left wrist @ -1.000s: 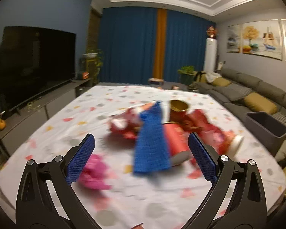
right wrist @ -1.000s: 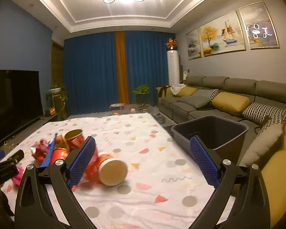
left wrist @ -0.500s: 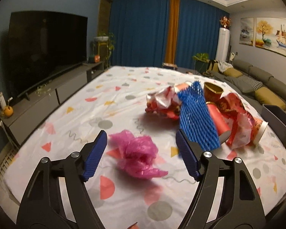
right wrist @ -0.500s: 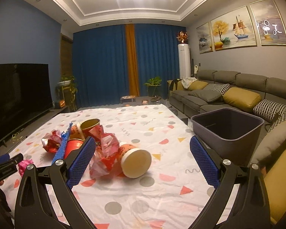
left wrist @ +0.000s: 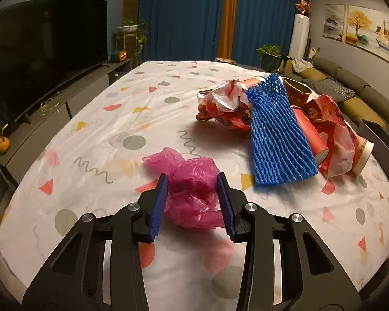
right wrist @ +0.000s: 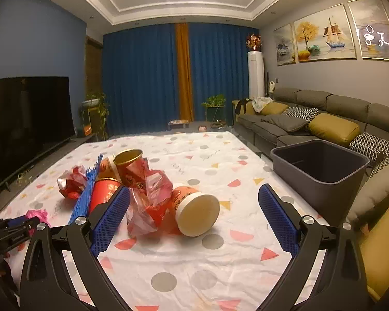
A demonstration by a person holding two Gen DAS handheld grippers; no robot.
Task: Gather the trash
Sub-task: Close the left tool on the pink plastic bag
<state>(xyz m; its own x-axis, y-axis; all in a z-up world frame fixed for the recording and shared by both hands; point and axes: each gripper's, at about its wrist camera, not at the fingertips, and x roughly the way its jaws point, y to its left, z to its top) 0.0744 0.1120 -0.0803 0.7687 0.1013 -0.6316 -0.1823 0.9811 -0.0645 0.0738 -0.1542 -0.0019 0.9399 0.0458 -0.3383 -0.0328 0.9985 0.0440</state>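
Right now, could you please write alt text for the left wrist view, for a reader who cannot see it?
The left claw has just been closing around a crumpled pink plastic bag lying on a patterned tablecloth, the bag between its blue pads. Beyond it to the right lie a blue foam net, red wrappers and red paper cups.

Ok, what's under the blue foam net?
The blue foam net lies draped over a red paper cup and overlaps a crumpled red-and-silver wrapper. Anything else beneath it is covered.
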